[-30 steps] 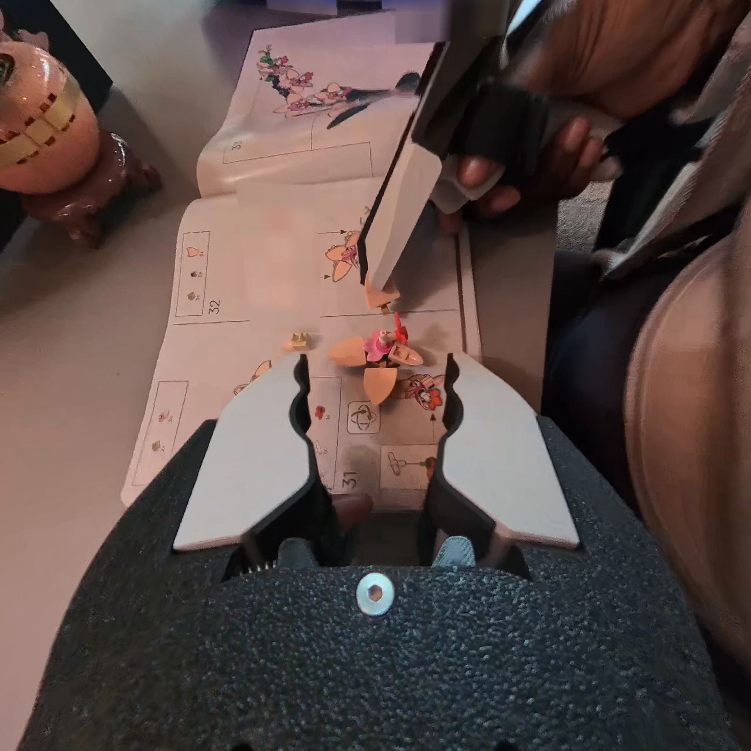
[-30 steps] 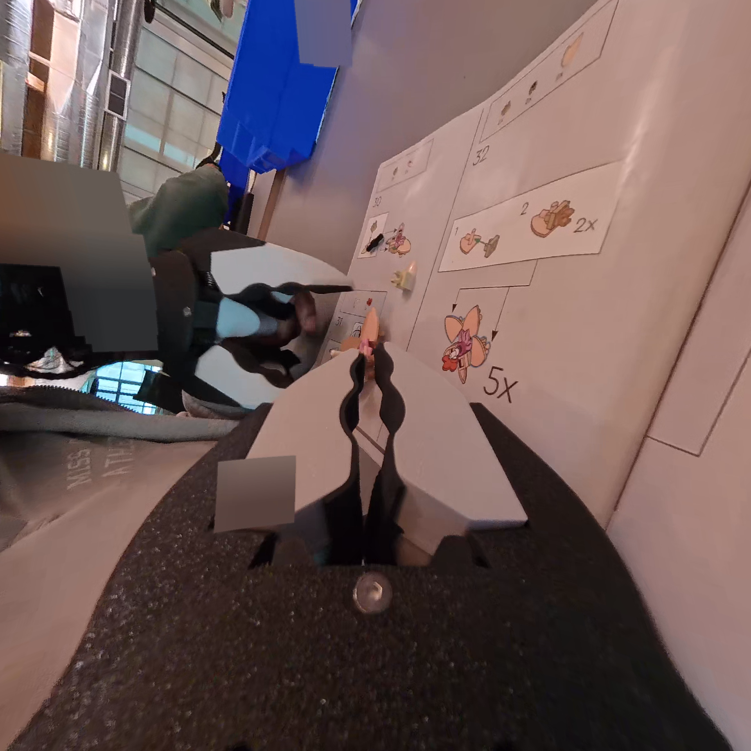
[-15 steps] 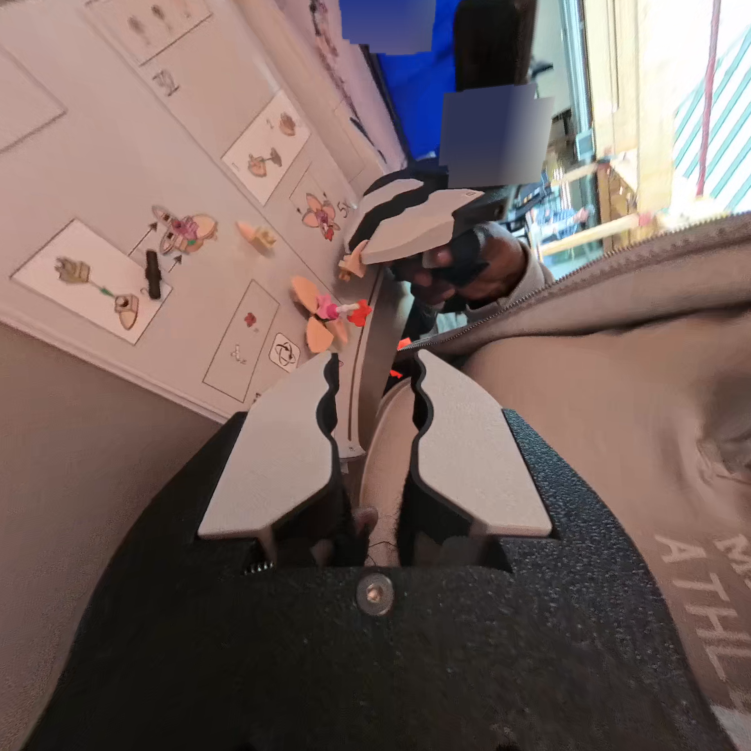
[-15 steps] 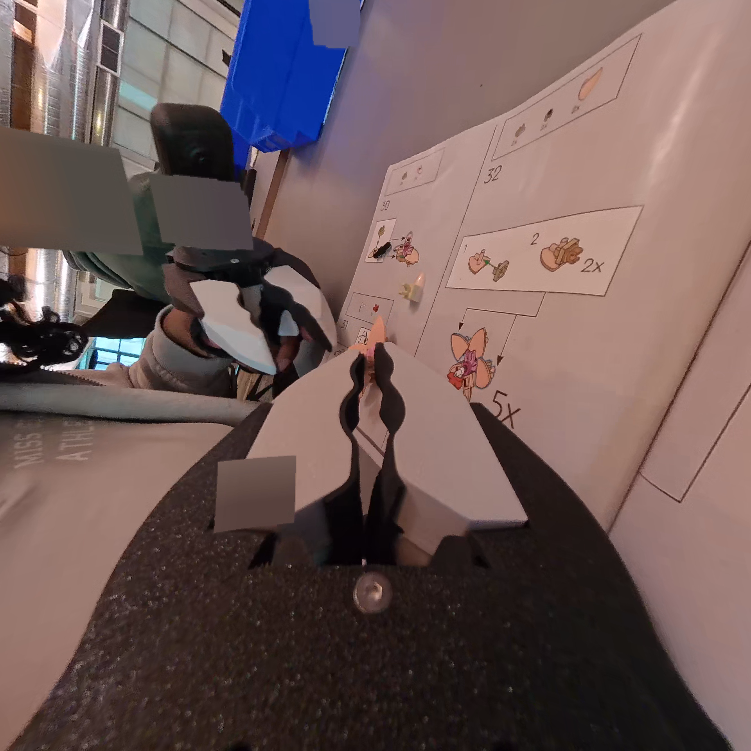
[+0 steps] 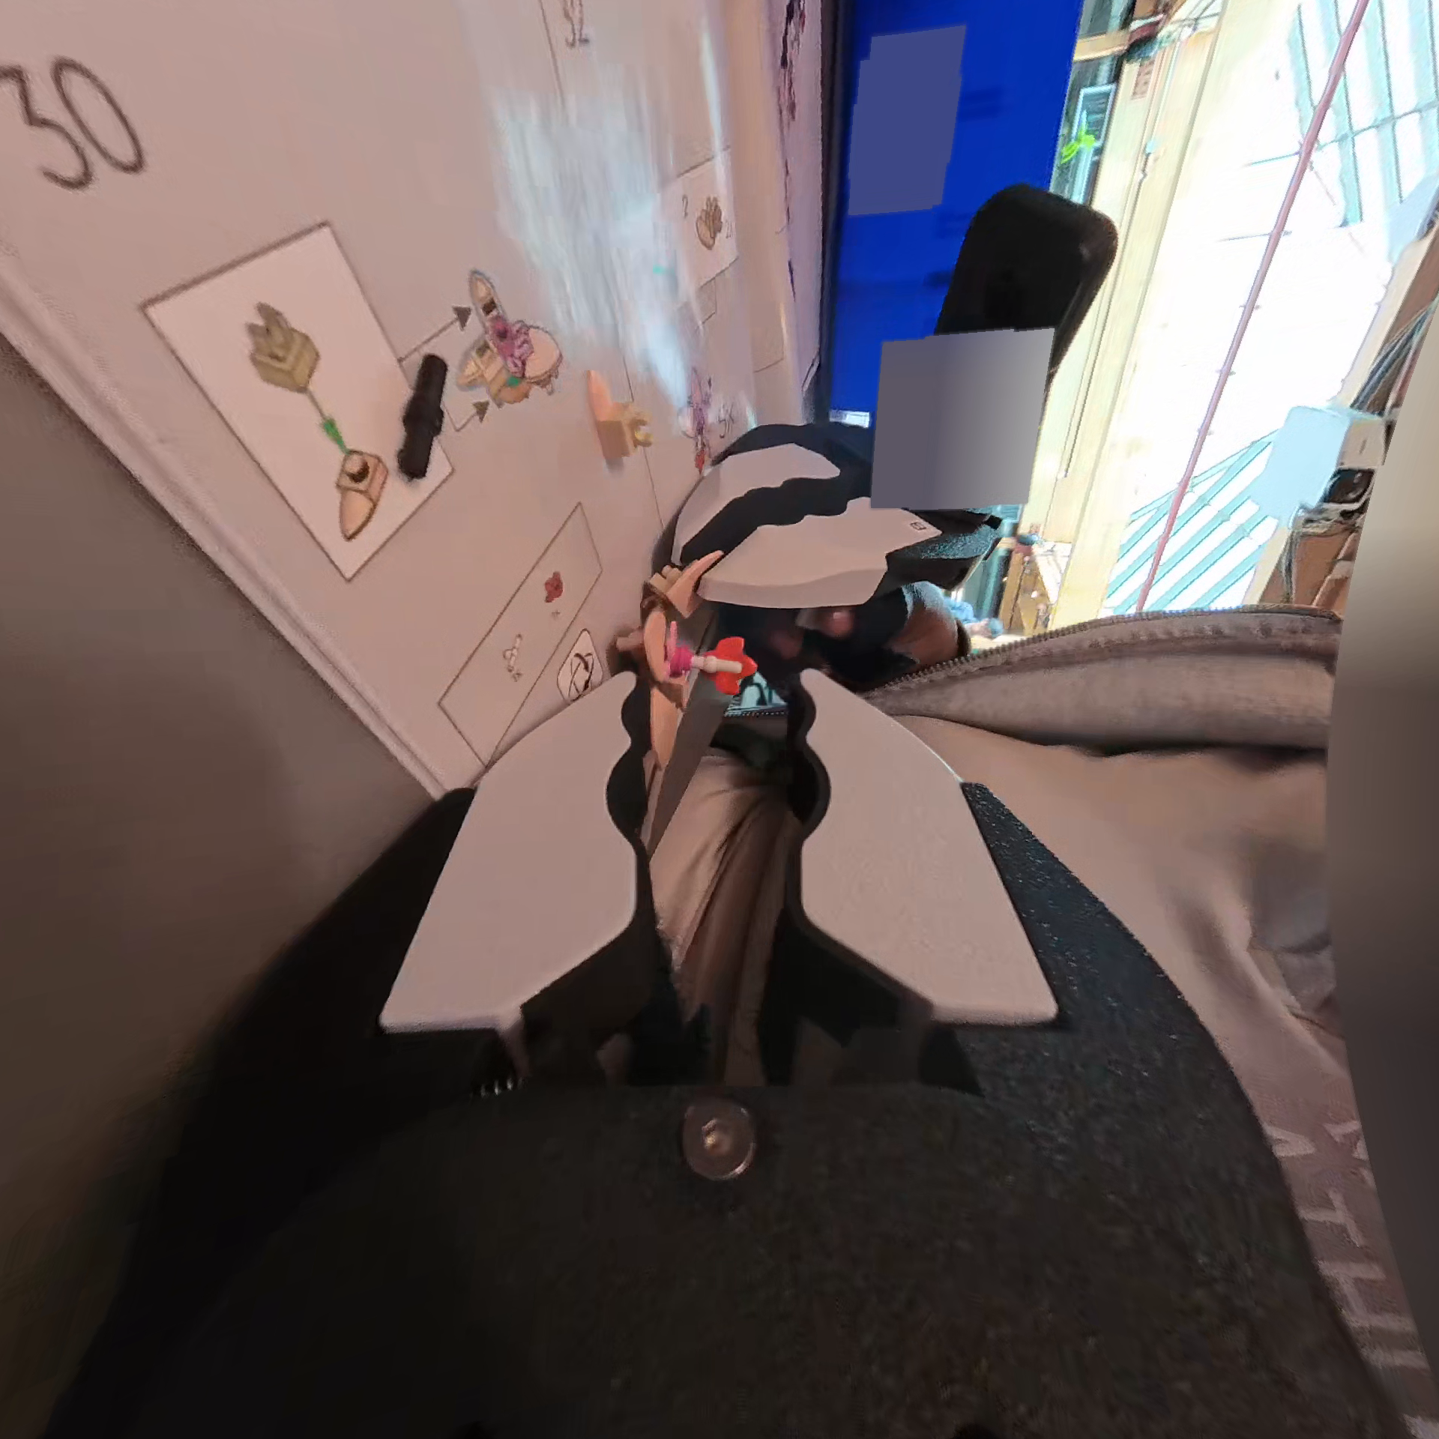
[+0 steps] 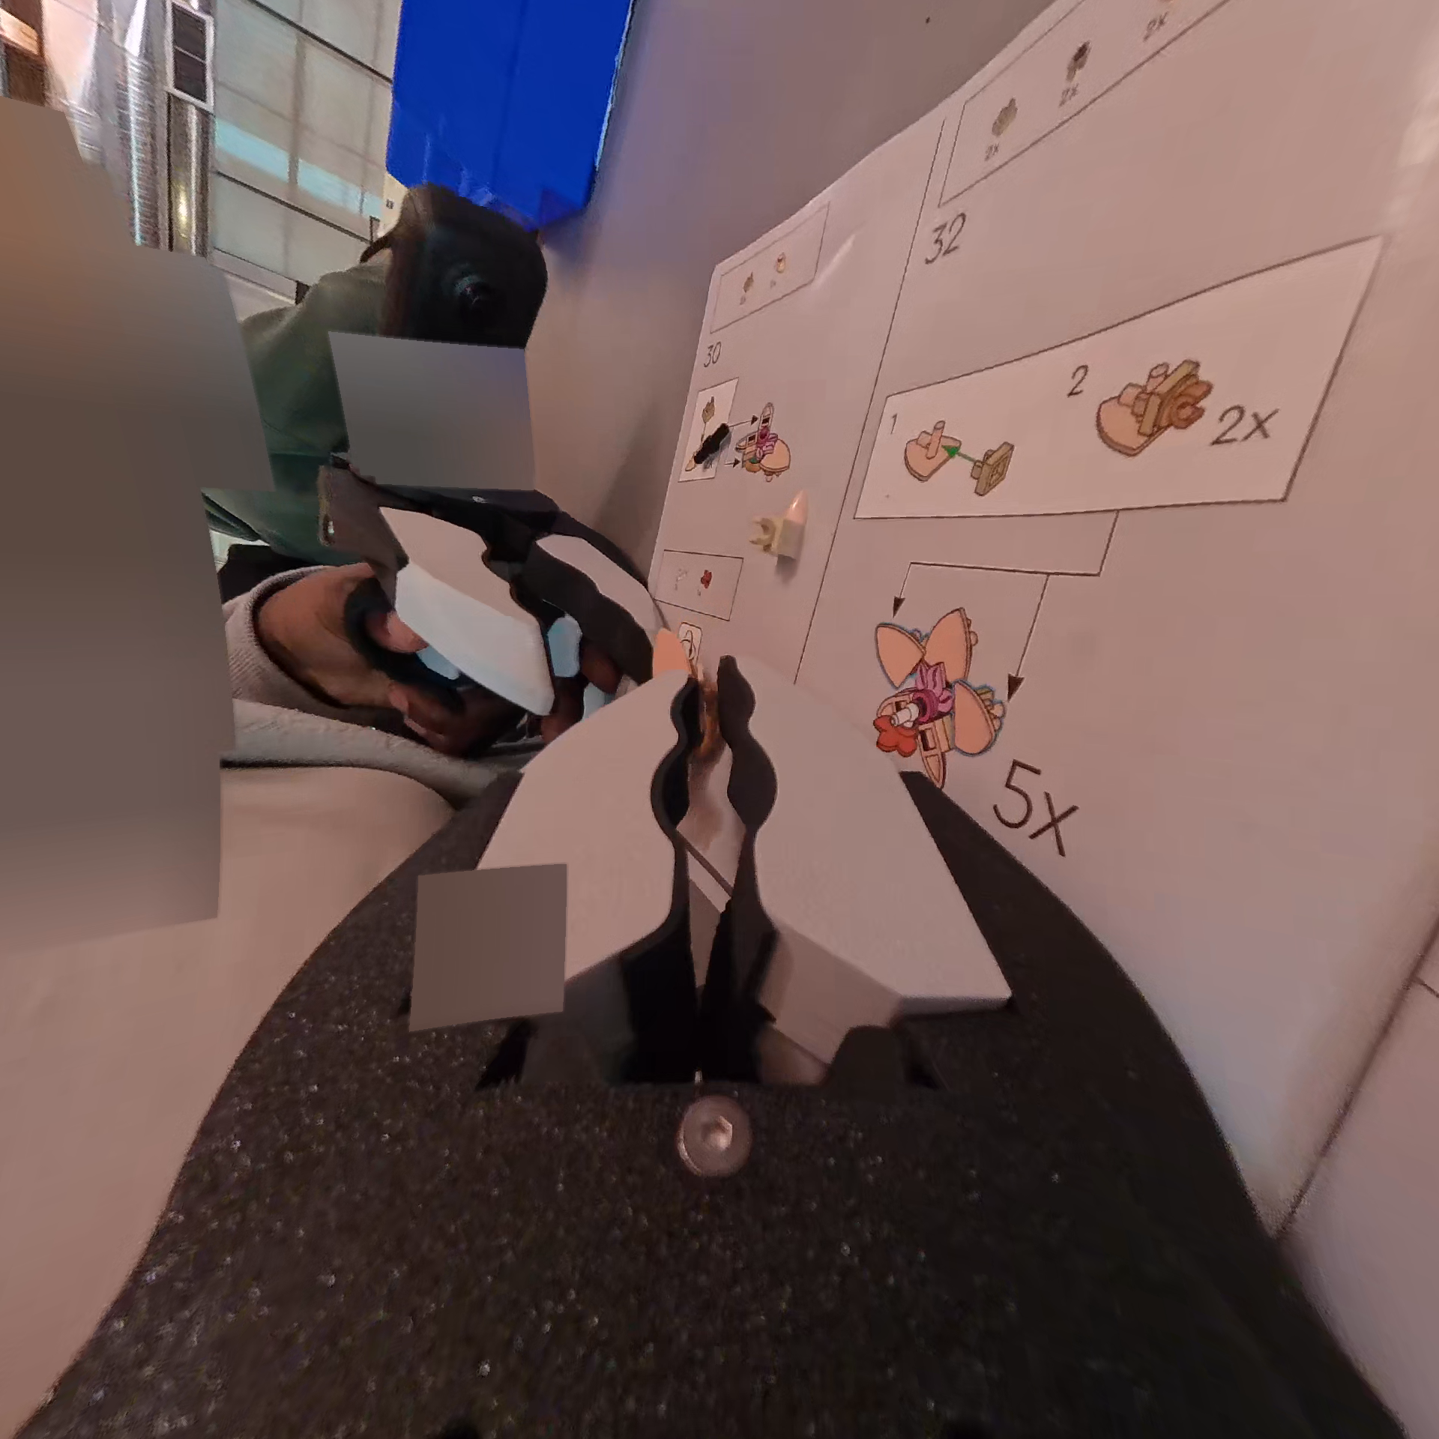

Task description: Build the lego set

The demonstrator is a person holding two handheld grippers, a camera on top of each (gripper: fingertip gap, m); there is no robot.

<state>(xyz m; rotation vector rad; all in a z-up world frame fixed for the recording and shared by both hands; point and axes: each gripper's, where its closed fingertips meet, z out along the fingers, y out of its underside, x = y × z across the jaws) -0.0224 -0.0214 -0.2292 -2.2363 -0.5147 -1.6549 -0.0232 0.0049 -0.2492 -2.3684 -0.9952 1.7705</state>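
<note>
A small flower assembly [image 5: 685,658] with peach petals, a pink centre and a red tip lies on the open instruction booklet [image 5: 311,233]. My left gripper [image 5: 716,693] is open and tipped on its side. Its fingertips are right at the flower, and one petal reaches in beside the left finger. My right gripper [image 6: 707,679] is shut on a peach petal piece [image 6: 705,724]. In the left wrist view the right gripper [image 5: 779,537] holds the petal [image 5: 677,580] just above the flower. The left gripper [image 6: 506,623] shows across in the right wrist view.
A loose tan clip piece [image 5: 619,432] [image 6: 782,529] and a black rod piece [image 5: 420,420] [image 6: 712,448] lie on the booklet [image 6: 1168,701]. A person's grey zipped jacket [image 5: 1090,779] is close on the right. A blue bin [image 6: 506,93] stands behind.
My left gripper has rolled onto its side, dropped low and moved up to the flower, with its jaws narrower. The right gripper has brought the petal closer to the flower.
</note>
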